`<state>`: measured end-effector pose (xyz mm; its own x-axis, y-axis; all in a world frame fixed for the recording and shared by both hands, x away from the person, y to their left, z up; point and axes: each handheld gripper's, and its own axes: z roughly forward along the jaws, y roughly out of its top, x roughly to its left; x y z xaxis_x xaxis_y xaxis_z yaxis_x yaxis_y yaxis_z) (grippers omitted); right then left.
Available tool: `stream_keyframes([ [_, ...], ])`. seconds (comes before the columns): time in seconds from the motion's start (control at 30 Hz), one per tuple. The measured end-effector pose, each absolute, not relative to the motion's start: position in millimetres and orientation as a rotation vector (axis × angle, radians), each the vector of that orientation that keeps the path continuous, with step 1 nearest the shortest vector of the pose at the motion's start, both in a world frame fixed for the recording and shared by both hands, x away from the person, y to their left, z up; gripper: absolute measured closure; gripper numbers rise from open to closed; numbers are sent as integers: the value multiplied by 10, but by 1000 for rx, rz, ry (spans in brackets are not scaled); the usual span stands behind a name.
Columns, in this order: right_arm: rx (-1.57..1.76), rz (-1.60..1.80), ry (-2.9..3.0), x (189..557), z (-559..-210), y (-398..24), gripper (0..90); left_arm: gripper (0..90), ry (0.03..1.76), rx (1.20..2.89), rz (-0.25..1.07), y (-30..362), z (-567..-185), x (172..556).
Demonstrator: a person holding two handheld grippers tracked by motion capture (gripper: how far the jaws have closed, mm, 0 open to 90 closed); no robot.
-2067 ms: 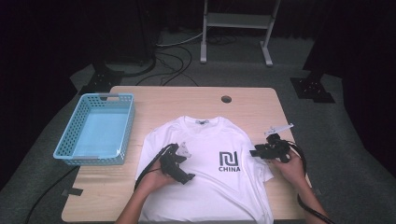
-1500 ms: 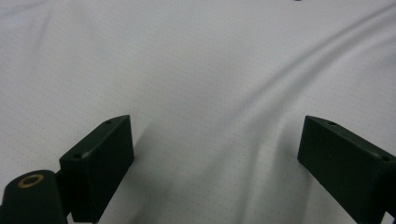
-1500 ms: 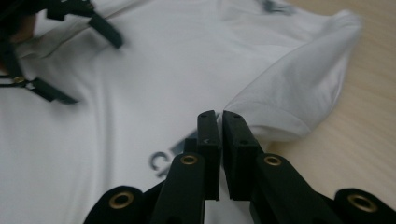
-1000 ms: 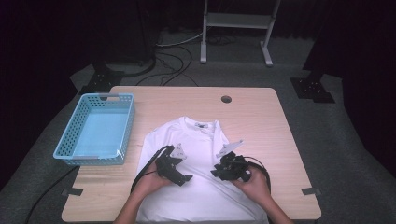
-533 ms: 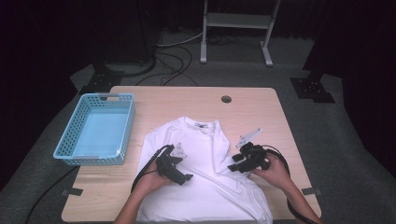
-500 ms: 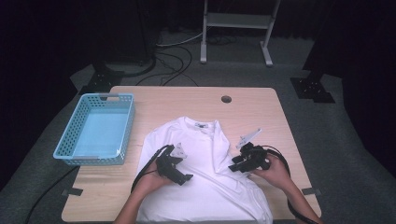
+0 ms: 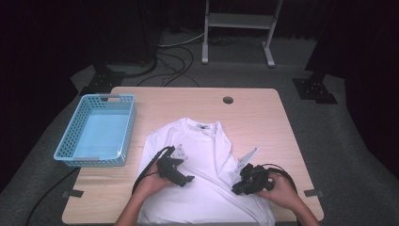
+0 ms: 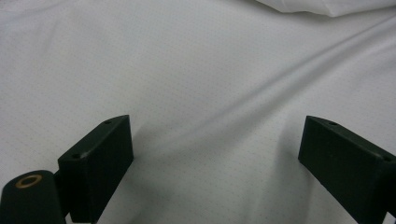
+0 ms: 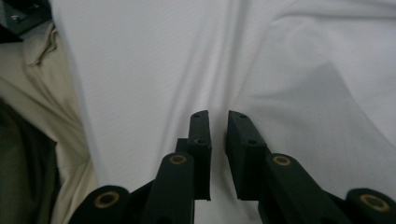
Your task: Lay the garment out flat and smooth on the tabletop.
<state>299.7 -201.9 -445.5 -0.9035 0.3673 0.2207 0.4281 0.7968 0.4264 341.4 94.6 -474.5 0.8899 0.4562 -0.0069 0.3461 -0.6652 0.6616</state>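
Note:
A white T-shirt (image 7: 202, 155) lies on the table, its right side folded in over the chest. My left gripper (image 7: 182, 172) rests on the shirt's left half with its jaws wide open and bare cloth (image 8: 187, 70) between them (image 8: 215, 154). My right gripper (image 7: 237, 188) sits at the shirt's near right edge. Its jaws have just been closing and stand a thin gap apart (image 9: 218, 121). White cloth (image 9: 163, 56) fills that gap, and creases run in to the tips.
A blue mesh basket (image 7: 127, 127) stands empty at the table's left edge. Bare wood (image 7: 263, 122) lies beyond and to the right of the shirt, with a round hole (image 7: 228, 100) near the far edge. Dark floor, cables and stands surround the table.
The right gripper carried the shirt's right side in over the printed chest, then moved back to the near right edge. Its jaws narrowed. The left gripper kept still.

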Motion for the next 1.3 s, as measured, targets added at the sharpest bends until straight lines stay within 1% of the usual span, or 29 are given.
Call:
stream_keyframes([
  [0.1, -587, -731, -2813, 2946, -4423, -1985, 732, 90, 572, 2363, 205, 951, -4742, 3415],
  [0.23, -617, -891, -2796, 3009, -4203, -2075, 648, 90, 573, 2361, 204, 957, -4743, 3413],
  [0.33, -724, -951, -2867, 3138, -4084, -2209, 645, 90, 573, 2362, 204, 955, -4743, 3413],
  [0.43, -860, -978, -2898, 3329, -4124, -2325, 672, 90, 574, 2367, 202, 952, -4738, 3419],
  [0.57, -974, -941, -2891, 3539, -4328, -2385, 710, 90, 577, 2365, 200, 953, -4738, 3423],
  [0.63, -992, -911, -2871, 3588, -4433, -2378, 719, 91, 579, 2362, 196, 956, -4737, 3425],
  [0.73, -963, -875, -2877, 3566, -4528, -2332, 730, 91, 581, 2361, 194, 959, -4737, 3428],
  [0.87, -908, -875, -2898, 3476, -4547, -2291, 871, 91, 586, 2362, 195, 956, -4735, 3441],
  [1.3, -1039, -714, -3026, 3558, -4513, -2575, 892, 91, 592, 2356, 193, 951, -4737, 3453],
])
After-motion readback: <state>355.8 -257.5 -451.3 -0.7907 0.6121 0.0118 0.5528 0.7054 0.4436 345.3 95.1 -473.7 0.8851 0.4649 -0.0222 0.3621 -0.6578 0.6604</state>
